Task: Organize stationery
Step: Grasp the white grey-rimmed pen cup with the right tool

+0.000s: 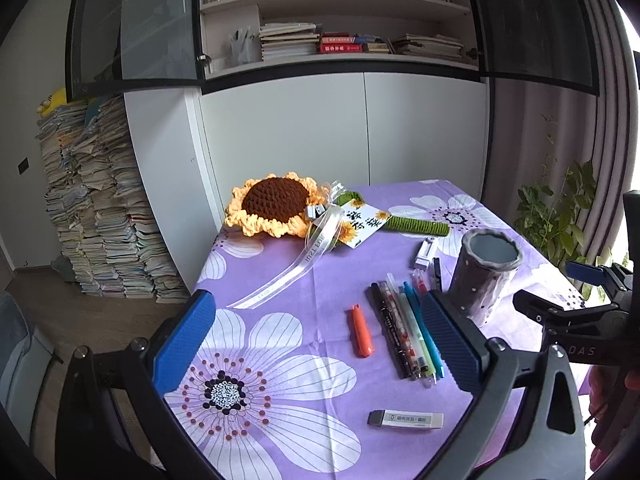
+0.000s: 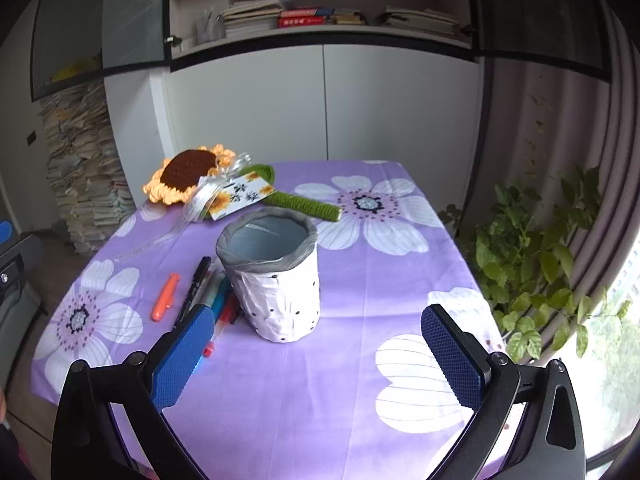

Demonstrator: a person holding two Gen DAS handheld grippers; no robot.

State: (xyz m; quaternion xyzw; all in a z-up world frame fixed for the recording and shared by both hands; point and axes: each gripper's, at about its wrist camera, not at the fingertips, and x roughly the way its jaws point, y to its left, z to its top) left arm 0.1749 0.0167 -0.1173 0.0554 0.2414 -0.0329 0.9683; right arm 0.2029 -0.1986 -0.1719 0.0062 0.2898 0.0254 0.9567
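While both sets of blue-padded jaws stand spread wide and empty, the left gripper [image 1: 320, 344] hovers over a row of pens [image 1: 408, 332], an orange marker [image 1: 361, 332] and a white eraser [image 1: 406, 419]. Right gripper [image 2: 320, 360] faces the upright grey-rimmed white pen cup [image 2: 276, 280] on the purple floral counter [image 2: 360, 280].

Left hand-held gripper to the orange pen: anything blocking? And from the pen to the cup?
Nothing visible blocks it. The left hand-held gripper is open above the cloth, and the orange pen lies alone between its fingers' line of view. Between it and the cup lies the row of pens, flat on the cloth.
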